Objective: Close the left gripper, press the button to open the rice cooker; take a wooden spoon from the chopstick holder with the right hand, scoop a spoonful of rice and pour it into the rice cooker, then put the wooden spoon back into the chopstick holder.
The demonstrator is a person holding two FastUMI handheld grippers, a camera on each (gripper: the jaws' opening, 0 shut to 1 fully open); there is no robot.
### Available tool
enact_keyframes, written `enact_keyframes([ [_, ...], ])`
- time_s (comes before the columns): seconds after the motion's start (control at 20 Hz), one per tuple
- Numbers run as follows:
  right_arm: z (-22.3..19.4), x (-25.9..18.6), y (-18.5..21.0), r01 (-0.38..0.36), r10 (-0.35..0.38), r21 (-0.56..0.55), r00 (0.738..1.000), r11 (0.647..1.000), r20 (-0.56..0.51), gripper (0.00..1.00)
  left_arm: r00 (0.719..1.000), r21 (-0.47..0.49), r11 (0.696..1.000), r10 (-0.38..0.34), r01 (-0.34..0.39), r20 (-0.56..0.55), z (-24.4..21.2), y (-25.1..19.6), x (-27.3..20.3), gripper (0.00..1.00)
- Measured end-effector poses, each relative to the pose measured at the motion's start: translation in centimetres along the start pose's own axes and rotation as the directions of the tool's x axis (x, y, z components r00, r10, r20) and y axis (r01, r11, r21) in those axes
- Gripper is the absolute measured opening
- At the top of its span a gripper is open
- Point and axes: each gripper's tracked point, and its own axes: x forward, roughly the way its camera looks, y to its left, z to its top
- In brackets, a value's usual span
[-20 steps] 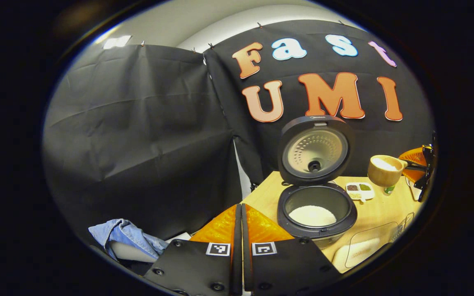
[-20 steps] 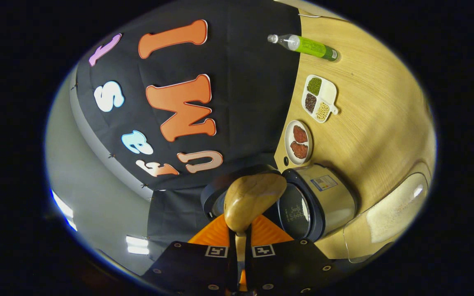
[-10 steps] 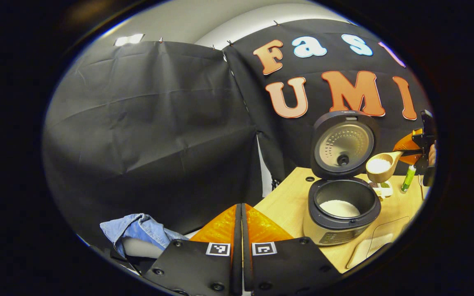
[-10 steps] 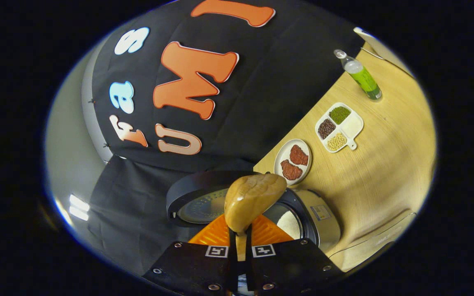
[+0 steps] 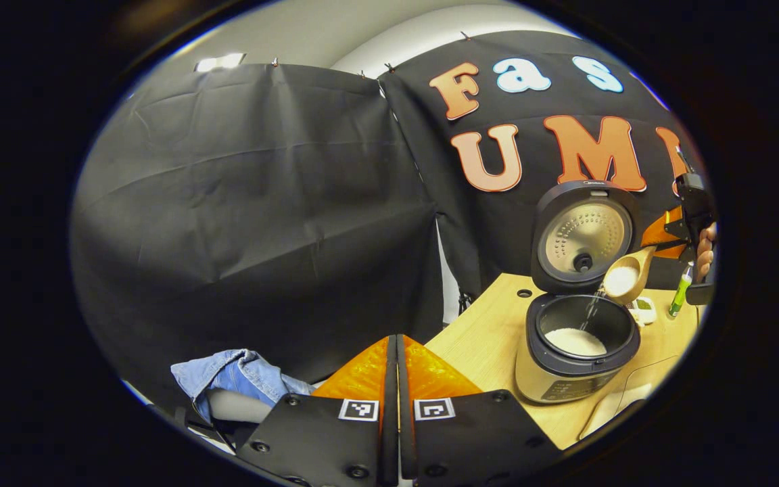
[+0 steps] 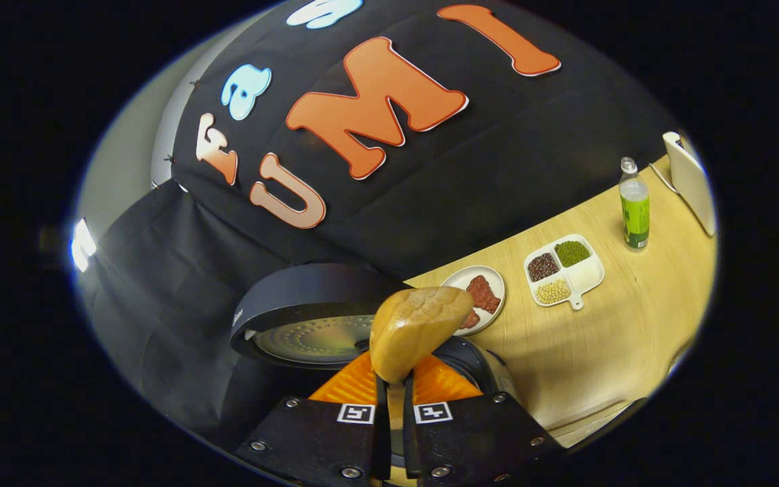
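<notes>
A: Rice (image 5: 592, 310) on the pour! Right hand-held gripper (image 6: 395, 399) is clamped on the handle of the wooden spoon (image 6: 418, 329), fingers pressed to both sides, and the spoon's long axis runs straight out ahead of it.

B: From the left gripper view you see the bowl of the spoon tipped, a thin stream falling into the rice cooker (image 5: 579, 345), which sits right under the spoon with its lid (image 5: 582, 235) standing open behind.

A: And the left hand-held gripper (image 5: 397, 379)?

B: Fingers together, holding nothing, well back from the cooker, which lies ahead and to its right on the tabletop (image 5: 484, 338).

A: So the right hand is the nearer one. What decides the next move?

B: I'd say the way back to the chopstick holder, and I can't place that from here. Beyond the spoon there's a plate (image 6: 481, 287), a divided dish (image 6: 565, 270) and a bottle (image 6: 633, 206), farther right.
</notes>
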Motion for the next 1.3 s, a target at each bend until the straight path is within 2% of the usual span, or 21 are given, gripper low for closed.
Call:
enact_keyframes([
  [0.3, -0.2, 0.0, 0.4, 0.029, -0.028, -0.111, 1.000, 0.993, 0.013, 0.07, 1.000, -0.001, 1.000, -0.002, 0.002, -0.002, 0.0, 0.1, 0.0, 0.05],
  [0.65, 0.0, 0.3, 1.2, 0.044, -0.034, -0.252, 0.998, 0.967, 0.048, 0.07, 1.000, 0.004, 1.000, -0.001, 0.001, -0.014, -0.4, -0.1, 0.2, 0.05],
  [1.05, 0.3, 0.6, 0.9, 0.085, -0.048, -0.421, 0.994, 0.903, 0.097, 0.07, 1.000, 0.006, 1.000, -0.002, 0.002, -0.028, -0.8, -0.1, 0.7, 0.05],
  [1.3, 0.0, 0.7, 1.4, 0.068, -0.022, -0.520, 0.995, 0.852, 0.094, 0.07, 1.000, 0.007, 1.000, -0.003, 0.003, -0.028, -0.8, -0.3, 0.8, 0.05],
])
